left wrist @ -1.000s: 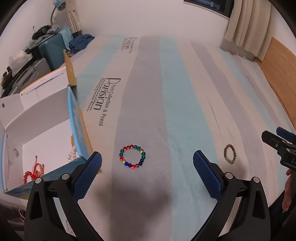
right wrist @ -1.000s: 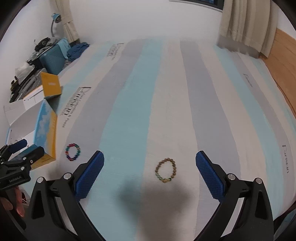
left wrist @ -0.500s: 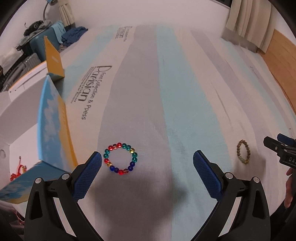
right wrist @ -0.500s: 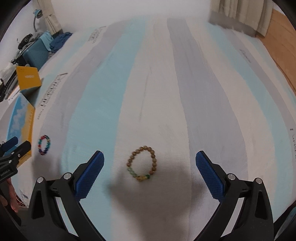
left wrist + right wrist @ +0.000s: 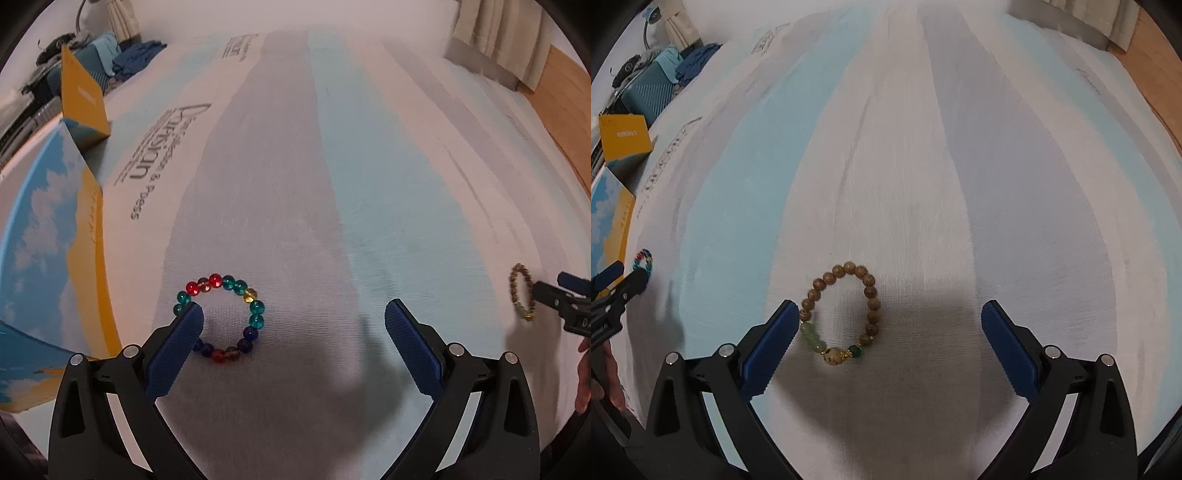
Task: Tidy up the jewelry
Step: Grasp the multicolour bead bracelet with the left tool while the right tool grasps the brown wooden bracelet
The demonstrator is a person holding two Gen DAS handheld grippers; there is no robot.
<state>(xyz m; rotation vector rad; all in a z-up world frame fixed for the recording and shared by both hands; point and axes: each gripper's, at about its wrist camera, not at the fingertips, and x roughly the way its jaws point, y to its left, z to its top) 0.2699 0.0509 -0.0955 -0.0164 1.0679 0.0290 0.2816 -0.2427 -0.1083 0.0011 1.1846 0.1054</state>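
Blue padded fingers of the left gripper are spreading wide and empty; a ring-shaped bracelet of red, teal and blue glass beads is lying flat, off-centre toward the left finger. The right gripper, equally wide and empty, is straddling a brown wooden-bead bracelet with green stones, also left of centre. Farther left, a blue-and-yellow cardboard box is sitting on the striped bedsheet.

Striped bed carries colourful bracelet, wooden bracelet, box

A striped bedsheet in blue, grey and white fills the frame; beige curtains hang upper right beside wooden flooring.
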